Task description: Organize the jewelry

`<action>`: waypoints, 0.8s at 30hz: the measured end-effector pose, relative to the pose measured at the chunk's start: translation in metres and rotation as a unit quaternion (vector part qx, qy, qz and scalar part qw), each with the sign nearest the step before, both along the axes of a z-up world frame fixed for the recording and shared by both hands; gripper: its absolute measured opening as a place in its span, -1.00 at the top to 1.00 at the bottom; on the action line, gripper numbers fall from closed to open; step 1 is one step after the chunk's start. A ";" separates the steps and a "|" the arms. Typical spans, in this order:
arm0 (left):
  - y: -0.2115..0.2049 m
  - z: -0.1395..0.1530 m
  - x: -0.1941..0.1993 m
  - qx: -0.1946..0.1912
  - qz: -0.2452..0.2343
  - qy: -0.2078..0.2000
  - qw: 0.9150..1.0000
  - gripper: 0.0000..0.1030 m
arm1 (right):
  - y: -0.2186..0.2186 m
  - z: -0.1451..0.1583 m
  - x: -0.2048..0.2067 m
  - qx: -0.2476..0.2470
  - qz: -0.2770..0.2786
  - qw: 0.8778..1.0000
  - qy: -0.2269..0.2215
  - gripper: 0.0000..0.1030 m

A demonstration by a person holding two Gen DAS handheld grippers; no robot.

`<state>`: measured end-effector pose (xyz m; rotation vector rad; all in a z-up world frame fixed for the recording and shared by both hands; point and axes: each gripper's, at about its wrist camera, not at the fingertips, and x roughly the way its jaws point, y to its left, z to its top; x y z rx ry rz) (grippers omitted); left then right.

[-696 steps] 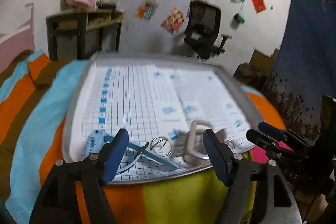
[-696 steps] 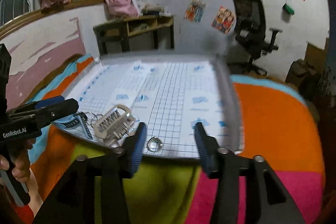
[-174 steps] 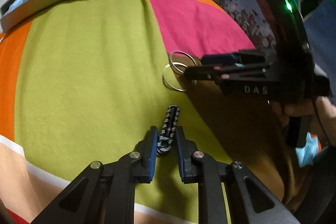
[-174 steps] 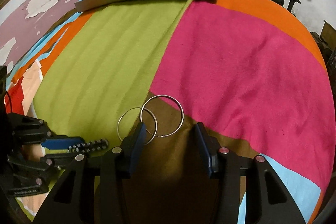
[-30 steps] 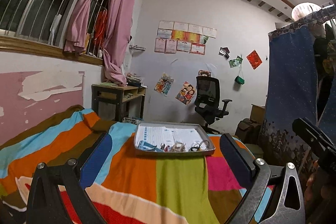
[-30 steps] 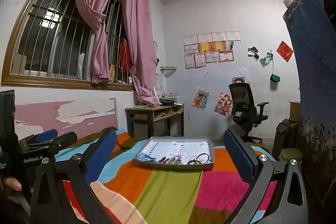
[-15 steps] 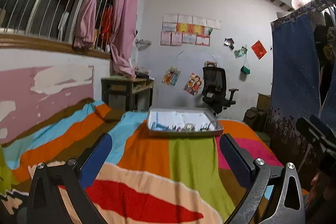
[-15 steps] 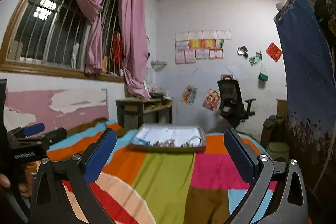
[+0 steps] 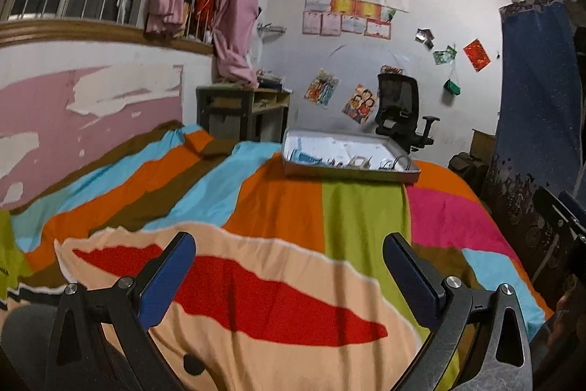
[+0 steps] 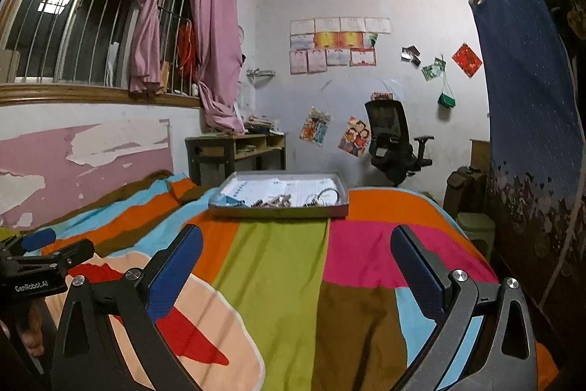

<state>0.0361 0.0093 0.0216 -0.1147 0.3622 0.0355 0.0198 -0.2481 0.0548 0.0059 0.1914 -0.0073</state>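
Both tools now sit lower and tilted down toward the bed versus half a second ago, with more blanket in view and the tray still far off. Left tool [image 9: 289, 257] is spread wide with nothing between its fingers; right tool [image 10: 296, 250] likewise, released and empty. Below them lies the striped blanket [image 10: 278, 281] on the bed. Well beyond, at the far end, sits the metal tray [image 10: 278, 209] holding the jewelry [image 10: 273, 201]: hoop rings [image 10: 324, 195] and small metal pieces, bunched near its front wall. My read: all light, stiff, thin and slippery; hoops likely skate on the paper liner. Best grip is across the wire of a hoop, pinched at the rim.
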 end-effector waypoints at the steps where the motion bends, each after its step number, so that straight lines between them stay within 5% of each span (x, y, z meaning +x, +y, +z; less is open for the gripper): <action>1: 0.002 -0.003 0.000 -0.004 0.003 0.004 1.000 -1.00 | -0.001 -0.003 0.001 0.002 -0.001 1.000 0.006 -0.96; 24: -0.002 -0.003 -0.006 0.008 0.011 -0.004 1.000 -1.00 | 0.001 -0.012 0.006 -0.009 -0.007 0.999 0.030 -0.96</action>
